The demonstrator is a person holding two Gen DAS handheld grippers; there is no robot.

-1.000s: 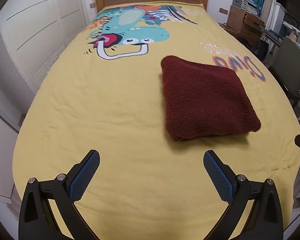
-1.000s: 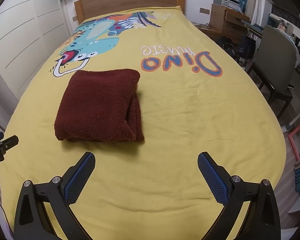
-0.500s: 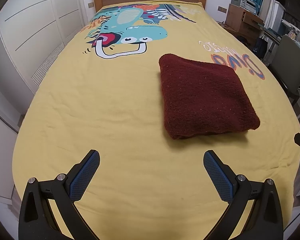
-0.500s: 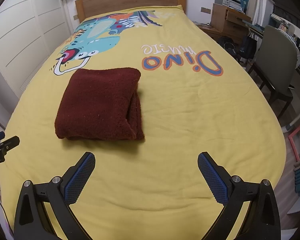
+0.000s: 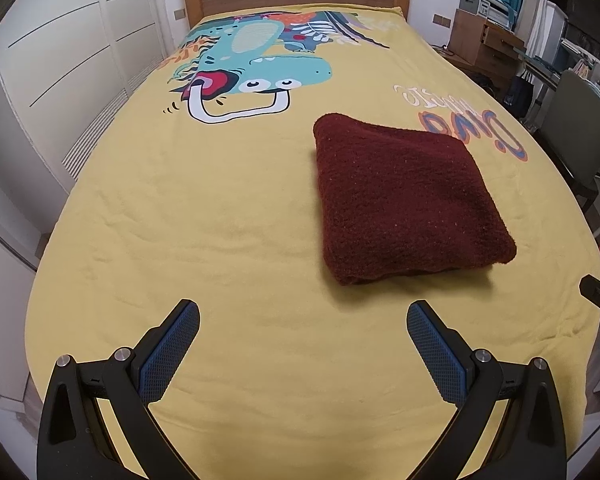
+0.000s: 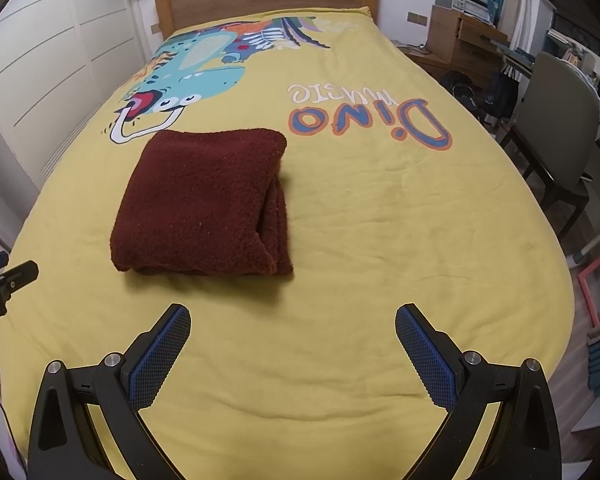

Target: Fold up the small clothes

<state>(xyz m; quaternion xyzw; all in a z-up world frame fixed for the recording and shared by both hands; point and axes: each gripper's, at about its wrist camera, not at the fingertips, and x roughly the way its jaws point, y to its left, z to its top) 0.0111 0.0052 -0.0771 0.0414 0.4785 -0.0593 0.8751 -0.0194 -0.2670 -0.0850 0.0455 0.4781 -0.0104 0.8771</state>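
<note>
Right now a dark red fleece garment (image 5: 408,200), folded into a thick rectangle, lies on the yellow dinosaur bedspread (image 5: 204,216), right of centre in the left wrist view and left of centre in the right wrist view. Its layered open edges face the right side in the right wrist view. Both the left gripper (image 5: 303,320) and the right gripper (image 6: 293,324) hover above bare bedspread in the lower frame, fingers spread wide, holding nothing, near but not touching the garment.
</note>
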